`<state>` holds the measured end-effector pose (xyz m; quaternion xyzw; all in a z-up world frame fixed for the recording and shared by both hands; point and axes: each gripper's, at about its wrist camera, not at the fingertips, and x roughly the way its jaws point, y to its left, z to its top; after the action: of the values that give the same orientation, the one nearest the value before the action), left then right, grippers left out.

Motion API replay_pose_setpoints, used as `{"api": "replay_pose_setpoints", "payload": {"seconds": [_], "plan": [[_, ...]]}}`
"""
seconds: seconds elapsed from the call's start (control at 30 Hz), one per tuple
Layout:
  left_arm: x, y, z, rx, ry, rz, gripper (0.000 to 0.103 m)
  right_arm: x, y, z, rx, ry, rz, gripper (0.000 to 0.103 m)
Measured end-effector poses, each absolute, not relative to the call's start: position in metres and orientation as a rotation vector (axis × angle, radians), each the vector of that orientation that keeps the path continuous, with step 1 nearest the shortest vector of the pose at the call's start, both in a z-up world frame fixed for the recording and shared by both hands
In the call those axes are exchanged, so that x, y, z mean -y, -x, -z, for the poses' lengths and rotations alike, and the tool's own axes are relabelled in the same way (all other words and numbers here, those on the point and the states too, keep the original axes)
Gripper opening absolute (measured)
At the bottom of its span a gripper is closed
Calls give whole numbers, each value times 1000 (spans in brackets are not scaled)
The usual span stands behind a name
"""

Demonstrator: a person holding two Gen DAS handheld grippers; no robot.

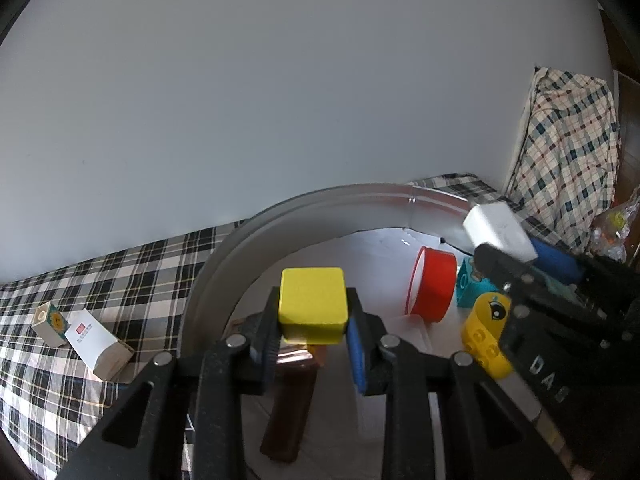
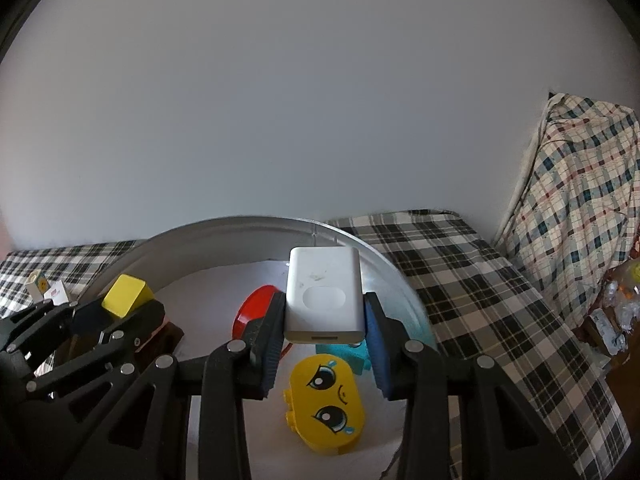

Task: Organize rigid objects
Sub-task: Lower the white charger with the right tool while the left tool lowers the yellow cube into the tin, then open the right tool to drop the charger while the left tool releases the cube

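We found the left claw (image 1: pixel 312 344) gripping a yellow block (image 1: pixel 313 300) and the right claw (image 2: pixel 324 344) gripping a white charger (image 2: pixel 323 294), both held over the round tray (image 2: pixel 240 226), so in our judgement each needed lowering to bare tray floor before release.

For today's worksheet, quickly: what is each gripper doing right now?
Left gripper: shut on the yellow cube.
Right gripper: shut on the white charger.

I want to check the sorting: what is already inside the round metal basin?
Inside the metal basin lie a red ring, a yellow face block, a teal block and a brown object. The grippers cover part of the floor.
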<state>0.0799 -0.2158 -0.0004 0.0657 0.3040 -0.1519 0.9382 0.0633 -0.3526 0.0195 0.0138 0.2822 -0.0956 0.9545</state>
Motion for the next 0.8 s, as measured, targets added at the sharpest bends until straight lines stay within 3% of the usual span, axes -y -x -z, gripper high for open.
{"api": "replay_pose_setpoints", "payload": {"seconds": [0.03,0.07,0.23,0.27,0.33,0.4,0.8], "plan": [[215,-79,-1,-617,-131,304,30,352,-65,-17,-588,-27,183,41],[215,-78,-2,-610,-125,300,46,351,-66,-16,-597,-28,174,41],[204,-71,-14,-518,-135,183,99,350,-62,-19,-567,-25,200,46],[199,-70,-17,-500,-123,164,102,352,-59,-22,-552,-34,208,47],[190,-70,-22,-487,-79,180,102,356,-54,-26,-516,-67,218,68],[184,-71,-24,-495,-46,200,103,362,-49,-30,-475,-108,230,78],[173,-65,-18,-490,-84,158,103,365,-28,-43,-252,-159,201,78]]}}
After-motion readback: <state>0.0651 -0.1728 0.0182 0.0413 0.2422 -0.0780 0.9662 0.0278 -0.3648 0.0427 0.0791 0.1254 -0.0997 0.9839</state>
